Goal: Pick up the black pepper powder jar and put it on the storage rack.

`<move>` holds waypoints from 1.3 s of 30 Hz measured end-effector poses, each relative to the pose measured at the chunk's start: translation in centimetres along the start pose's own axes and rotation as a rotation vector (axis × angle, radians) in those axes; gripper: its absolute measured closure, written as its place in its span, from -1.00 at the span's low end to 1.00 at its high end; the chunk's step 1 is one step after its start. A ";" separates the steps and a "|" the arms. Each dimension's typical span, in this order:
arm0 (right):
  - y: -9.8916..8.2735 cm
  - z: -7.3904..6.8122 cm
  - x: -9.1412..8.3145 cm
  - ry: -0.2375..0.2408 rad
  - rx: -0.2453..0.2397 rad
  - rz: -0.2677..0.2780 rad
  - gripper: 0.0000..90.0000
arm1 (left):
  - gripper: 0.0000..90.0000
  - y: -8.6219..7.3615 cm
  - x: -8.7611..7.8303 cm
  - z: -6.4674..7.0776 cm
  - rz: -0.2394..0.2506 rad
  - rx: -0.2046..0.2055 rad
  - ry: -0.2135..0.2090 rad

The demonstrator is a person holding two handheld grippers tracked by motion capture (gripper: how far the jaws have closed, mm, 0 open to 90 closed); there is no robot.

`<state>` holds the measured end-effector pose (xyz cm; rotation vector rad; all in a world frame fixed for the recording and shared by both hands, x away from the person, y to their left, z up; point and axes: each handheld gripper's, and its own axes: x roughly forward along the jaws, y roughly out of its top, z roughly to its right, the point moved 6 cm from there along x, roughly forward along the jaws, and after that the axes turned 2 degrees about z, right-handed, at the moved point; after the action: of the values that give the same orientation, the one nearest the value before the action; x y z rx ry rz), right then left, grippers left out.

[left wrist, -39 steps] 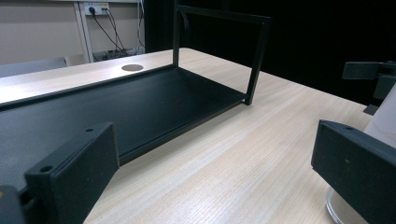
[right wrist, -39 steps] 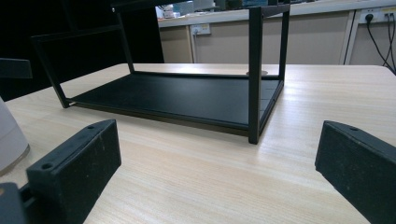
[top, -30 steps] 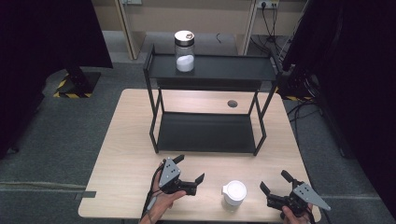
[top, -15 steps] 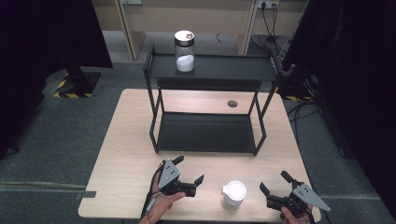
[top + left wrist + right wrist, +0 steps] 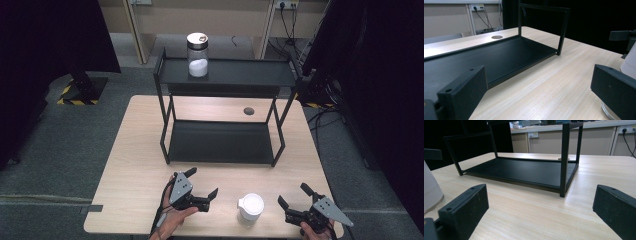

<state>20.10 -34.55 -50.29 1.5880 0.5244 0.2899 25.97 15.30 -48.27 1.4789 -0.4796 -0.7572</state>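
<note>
Flanking the white cup on the worktop, I hold left tongs and right tongs wide, both empty.

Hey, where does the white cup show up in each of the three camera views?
High view: white cup stands near the table's front edge, between the two grippers.
Left gripper view: at the right edge, behind the right jaw.
Right gripper view: at the left edge.
Shared landmark: the black shelf rack.
</note>
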 end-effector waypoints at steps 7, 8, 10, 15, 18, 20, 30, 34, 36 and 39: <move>0.0 0.0 0.0 0.002 -0.001 0.001 -0.99 | -1.00 -0.2 0.1 0.0 -0.006 0.002 -0.003; 0.0 0.0 -0.1 0.002 0.000 0.001 -0.99 | -1.00 -0.3 0.1 0.0 -0.005 0.001 -0.004; 0.0 0.0 -0.1 0.003 -0.001 0.001 -0.99 | -1.00 -0.3 0.1 0.0 -0.006 0.003 -0.004; 0.0 0.0 -0.1 0.009 -0.004 0.000 -0.99 | -1.00 -0.5 0.1 0.0 -0.009 0.004 -0.006; 0.0 -0.2 -0.3 0.009 -0.005 0.003 -0.99 | -1.00 -0.6 0.1 -0.1 -0.012 0.000 -0.007; 0.0 -0.3 -0.4 0.010 -0.009 0.006 -0.99 | -1.00 -0.6 0.0 -0.1 -0.011 -0.001 -0.005; 0.3 -1.3 -1.6 0.049 -0.034 0.029 -0.99 | -0.99 -0.5 -0.2 -0.1 0.002 -0.003 -0.004; 0.3 -1.9 -2.0 0.078 -0.028 0.041 -0.99 | -0.99 -0.4 -0.2 -0.1 0.003 -0.002 -0.004; 0.2 -2.2 -2.2 0.090 -0.027 0.038 -0.99 | -0.99 -0.4 -0.3 -0.2 0.004 -0.001 -0.003; 0.1 -2.7 -2.6 0.114 -0.026 0.037 -0.99 | -0.99 -0.4 -0.2 -0.2 0.003 -0.004 -0.002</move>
<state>16.56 -33.45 -49.65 1.5635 0.5773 0.4161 25.88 15.65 -48.68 1.4743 -0.4811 -0.7568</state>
